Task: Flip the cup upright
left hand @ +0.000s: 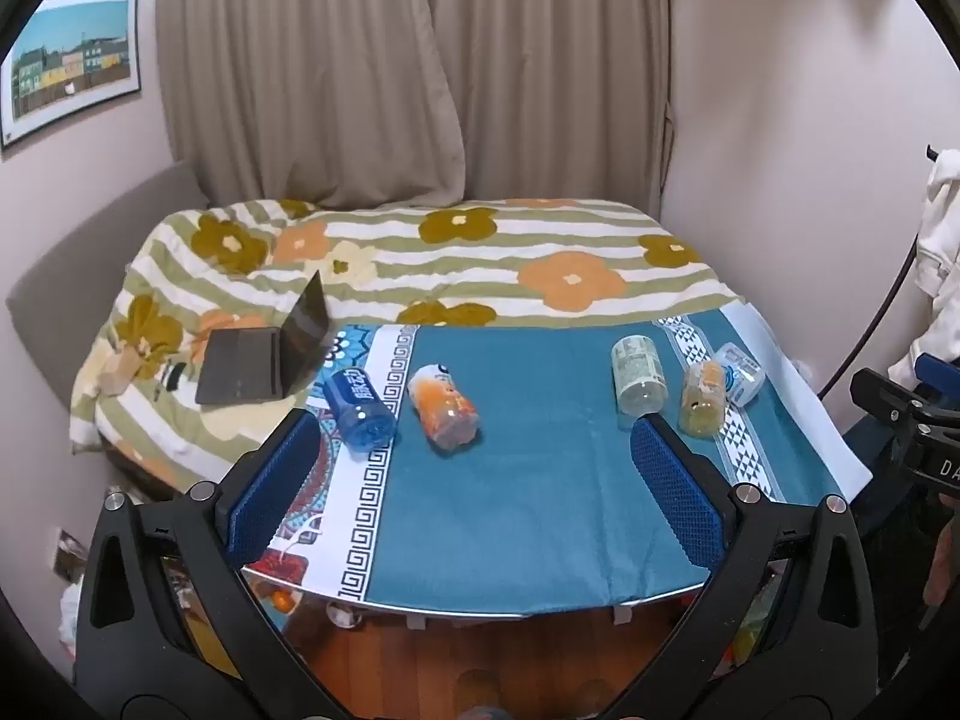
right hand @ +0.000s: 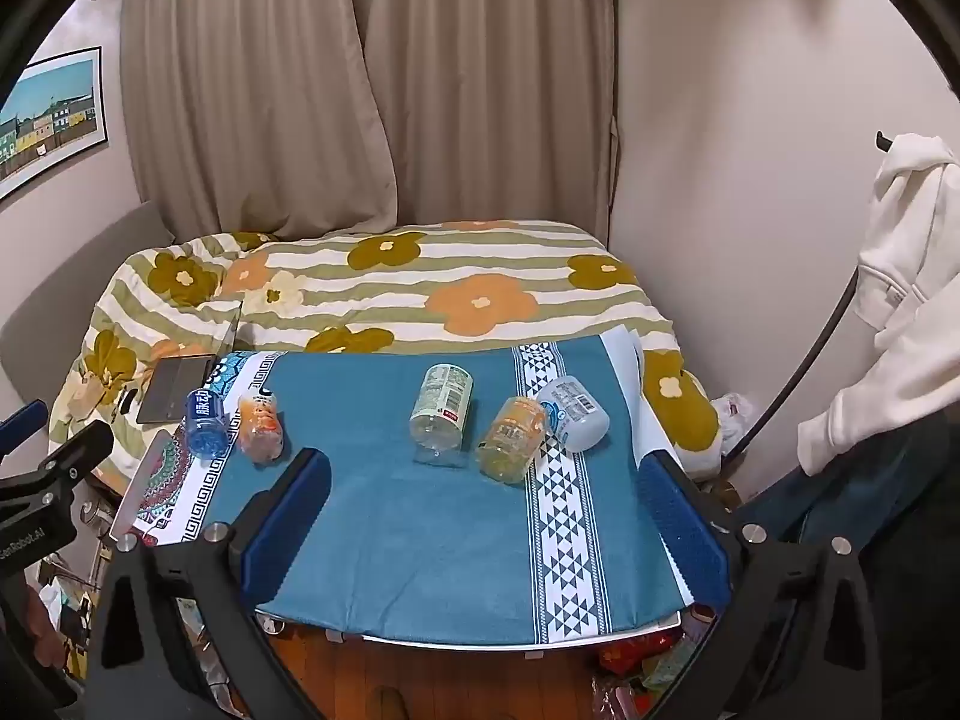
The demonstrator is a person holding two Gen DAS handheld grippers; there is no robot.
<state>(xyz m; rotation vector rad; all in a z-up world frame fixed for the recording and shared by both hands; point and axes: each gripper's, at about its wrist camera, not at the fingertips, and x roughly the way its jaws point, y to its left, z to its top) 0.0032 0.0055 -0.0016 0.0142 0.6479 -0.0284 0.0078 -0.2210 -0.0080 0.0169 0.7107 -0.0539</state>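
Observation:
Several cups cut from plastic bottles lie on their sides on a table with a blue cloth. At the left lie a blue cup and an orange cup. At the right lie a clear green-labelled cup, a yellow-orange cup and a white-blue cup. My left gripper is open and empty, above the table's near half. My right gripper is open and empty, short of the right-hand cups.
A bed with a flowered quilt stands behind the table. An open laptop lies on it at the left. Curtains hang behind. A white hoodie hangs at the right. Wooden floor shows under the table's near edge.

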